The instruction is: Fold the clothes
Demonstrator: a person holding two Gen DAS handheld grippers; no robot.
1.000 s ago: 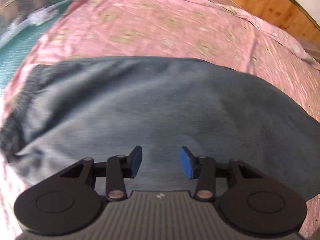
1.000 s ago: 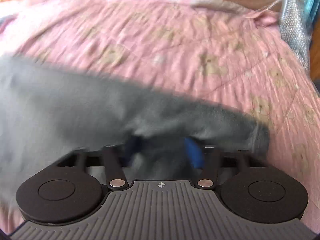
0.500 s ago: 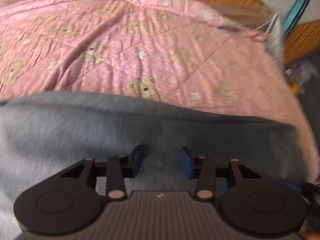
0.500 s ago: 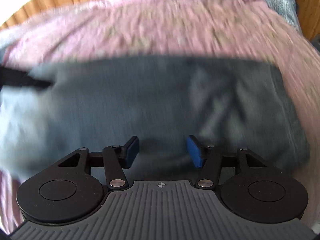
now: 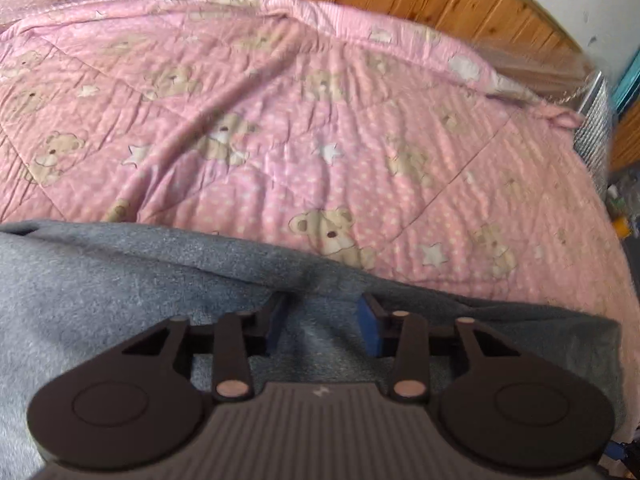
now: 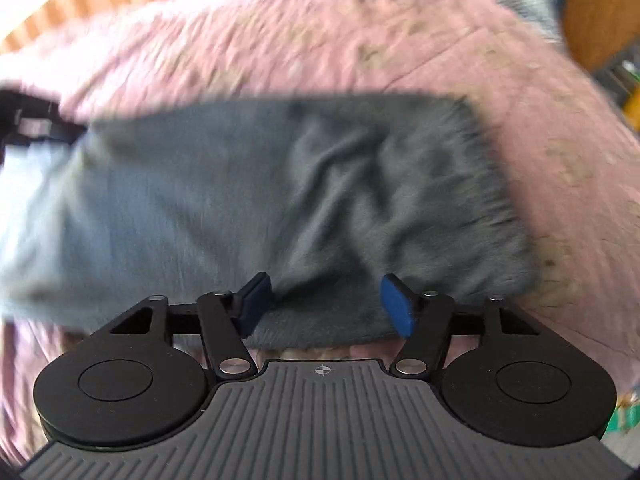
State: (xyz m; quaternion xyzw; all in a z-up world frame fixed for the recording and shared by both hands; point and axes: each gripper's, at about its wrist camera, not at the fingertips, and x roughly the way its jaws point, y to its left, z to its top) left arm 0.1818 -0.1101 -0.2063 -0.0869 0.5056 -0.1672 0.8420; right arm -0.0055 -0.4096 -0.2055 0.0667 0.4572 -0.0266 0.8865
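Now, 2 grippers over a grey garment (image 6: 280, 200) on the bed's pink quilt (image 5: 320, 140).
Left gripper (image 5: 322, 322): jaws spread, low over the garment's far edge, holding nothing. Right gripper (image 6: 326, 304): jaws likewise spread above the near hem, apparently empty. Judged from the flat, doubled cloth, both sit at opposite edges to pinch it for another fold; blur hides contact.

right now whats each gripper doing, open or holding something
Left gripper: open, holding nothing, over the grey garment.
Right gripper: open, holding nothing, over the same garment.
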